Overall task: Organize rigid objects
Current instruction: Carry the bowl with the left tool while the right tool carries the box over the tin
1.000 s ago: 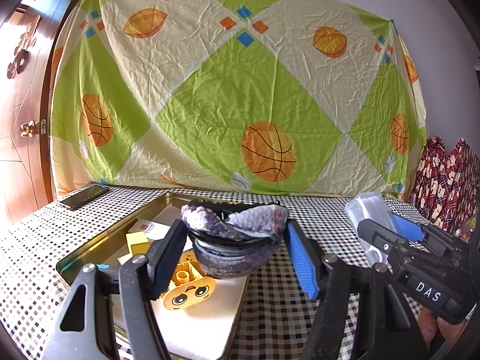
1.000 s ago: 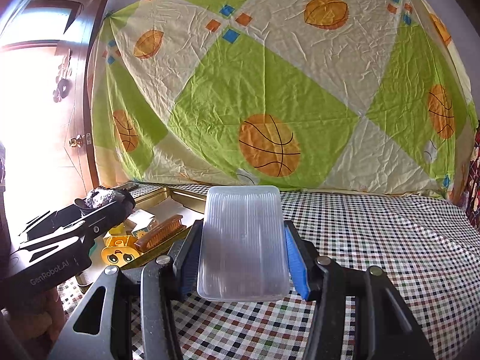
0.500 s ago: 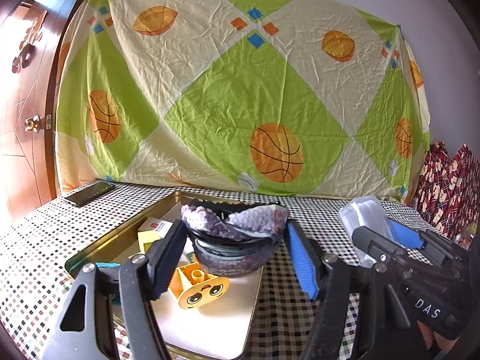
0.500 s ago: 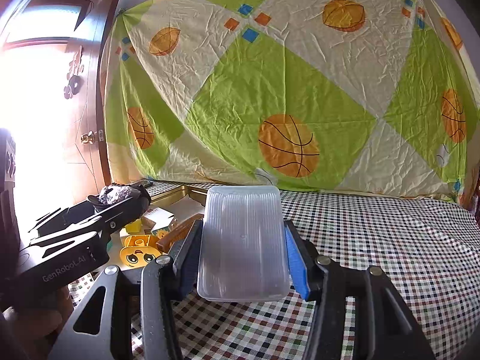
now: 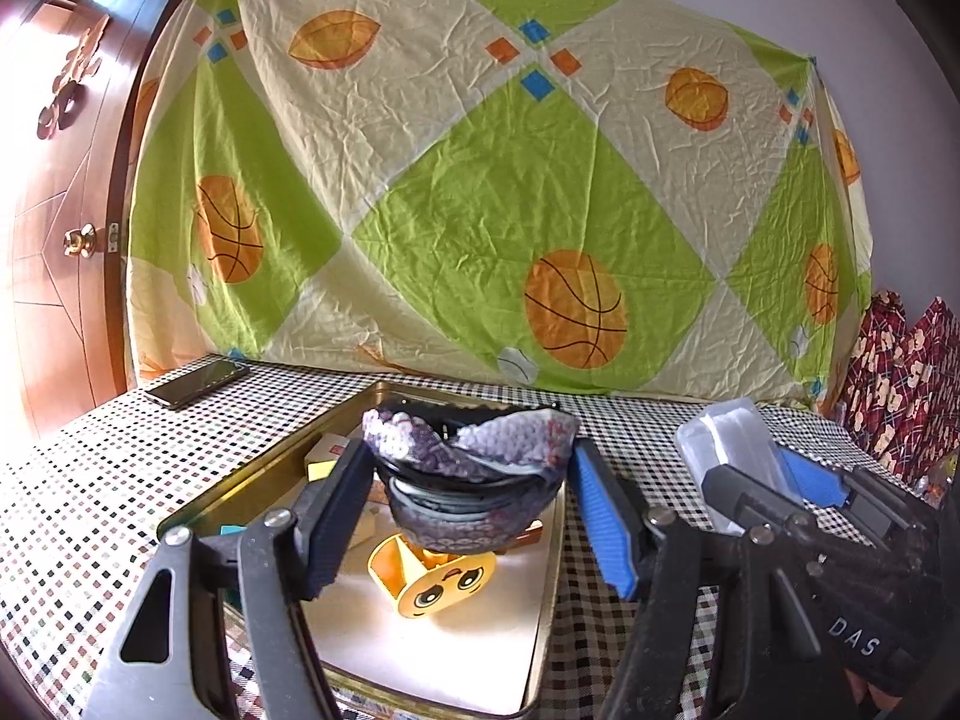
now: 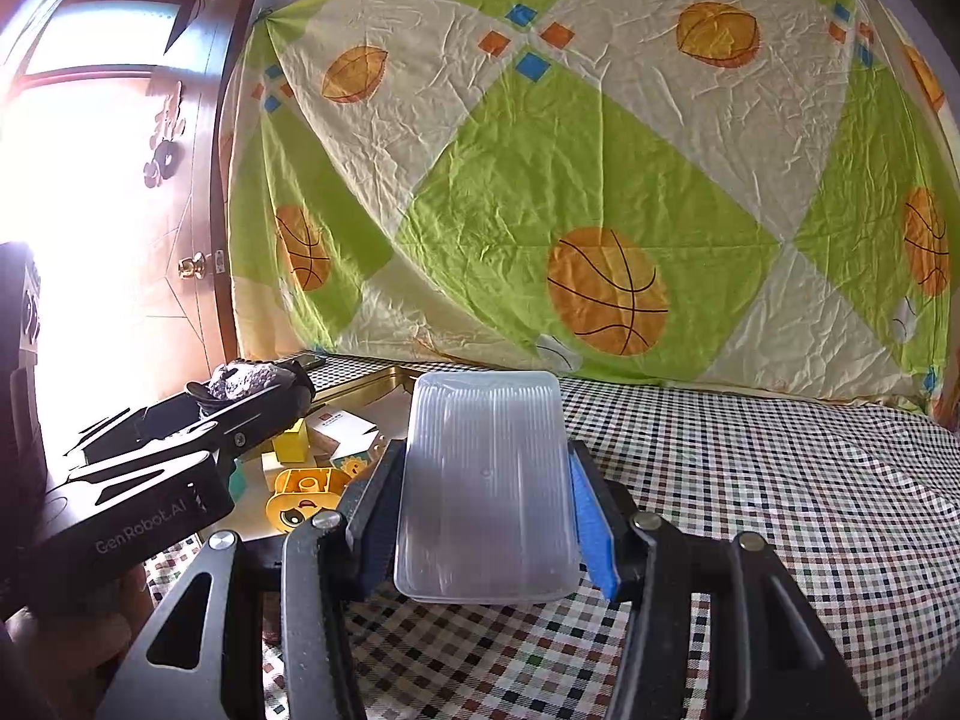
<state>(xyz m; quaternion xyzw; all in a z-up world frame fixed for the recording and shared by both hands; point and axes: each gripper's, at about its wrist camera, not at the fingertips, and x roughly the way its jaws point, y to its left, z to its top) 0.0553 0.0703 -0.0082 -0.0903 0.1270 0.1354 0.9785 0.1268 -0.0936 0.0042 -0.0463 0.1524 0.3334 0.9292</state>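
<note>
both hands have drifted a little closer over the gold tray since a second ago, so the drop-off looks near. the left gripper has its fingers about half open, squeezing a dark round bowl with a bumpy purple rim, above the tray. the right gripper squeezes a clear, ribbed plastic box, just right of the tray. a smooth yellow toy block with a face lies in the tray, maybe plastic.

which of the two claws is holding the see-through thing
The right claw: it grips the clear plastic box. The left claw holds a dark patterned bowl above the gold tray instead.
</note>
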